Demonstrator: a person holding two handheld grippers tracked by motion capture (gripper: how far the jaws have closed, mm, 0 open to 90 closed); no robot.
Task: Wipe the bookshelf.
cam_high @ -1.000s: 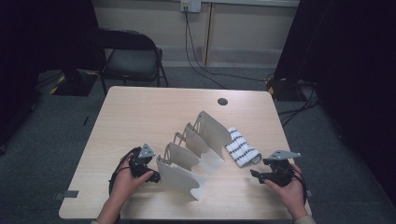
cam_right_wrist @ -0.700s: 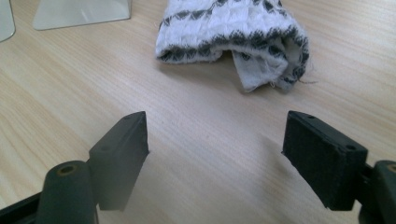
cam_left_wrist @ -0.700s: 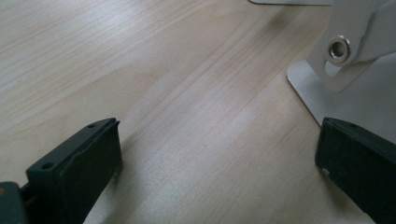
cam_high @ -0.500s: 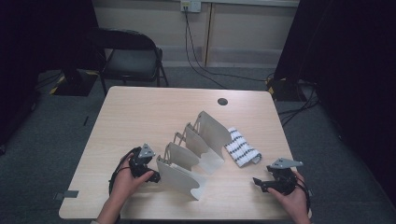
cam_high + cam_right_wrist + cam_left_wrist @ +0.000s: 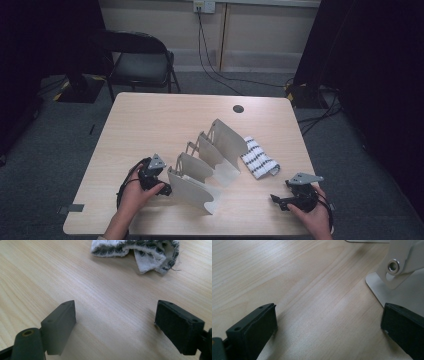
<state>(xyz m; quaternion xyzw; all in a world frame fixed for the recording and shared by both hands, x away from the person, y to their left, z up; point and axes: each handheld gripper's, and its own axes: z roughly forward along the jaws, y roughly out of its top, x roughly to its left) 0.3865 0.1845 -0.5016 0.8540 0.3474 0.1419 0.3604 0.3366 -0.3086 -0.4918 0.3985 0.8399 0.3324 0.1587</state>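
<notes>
A white folding rack (image 5: 210, 160) of several curved upright panels stands across the middle of the wooden table (image 5: 165, 120). Its base plate and a rivet (image 5: 393, 266) appear at the upper right of the left gripper view. My left gripper (image 5: 159, 187) rests on the table just left of the rack's nearest panel, open (image 5: 327, 325), with bare wood between its jaws. A folded white cloth with black stripes (image 5: 259, 160) lies right of the rack. My right gripper (image 5: 279, 201) sits near the front right edge, open (image 5: 116, 322), with the cloth (image 5: 140, 251) a short way ahead of it.
A small dark round disc (image 5: 238, 108) is set in the table near its far edge. A black folding chair (image 5: 137, 60) stands behind the table at the left. Cables (image 5: 320, 112) run over the grey carpet at the right.
My right gripper has drawn back from beside the cloth toward the table's front edge. The left gripper, rack and cloth have stayed put.
</notes>
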